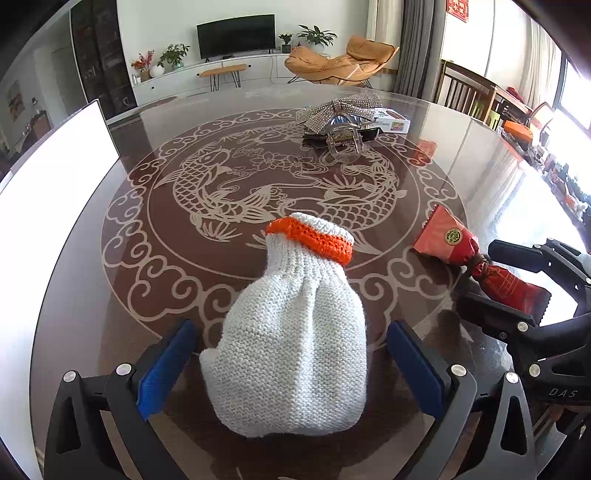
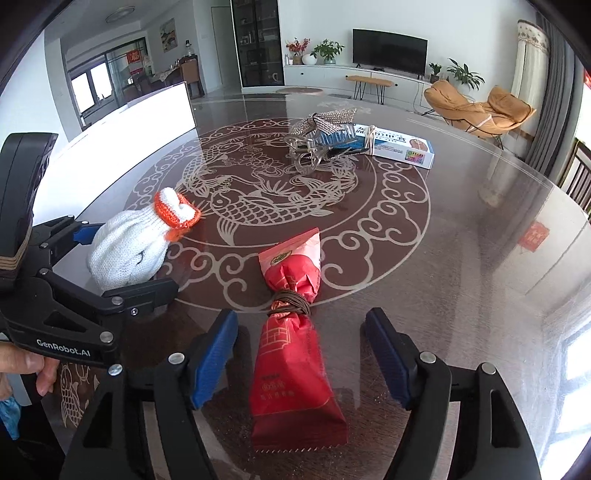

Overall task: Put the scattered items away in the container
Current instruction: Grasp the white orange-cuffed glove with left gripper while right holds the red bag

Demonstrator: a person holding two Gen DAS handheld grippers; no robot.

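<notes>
Now your left gripper [image 1: 291, 363] sits spread wide around the white knitted glove [image 1: 295, 332], its blue pads [image 1: 166, 369] apart from the fabric on both sides. Your right gripper [image 2: 301, 363] is likewise spread, straddling the red packet [image 2: 291, 369] tied with brown cord. Both things lie on the glass table [image 2: 461, 258]. The white container [image 1: 48, 206] stands at the table's left edge.

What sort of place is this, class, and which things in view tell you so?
Most likely a home's living and dining room. A television stands on a low white cabinet, an orange lounge chair sits near the curtains, and the work is done on a round glass-topped table.
</notes>
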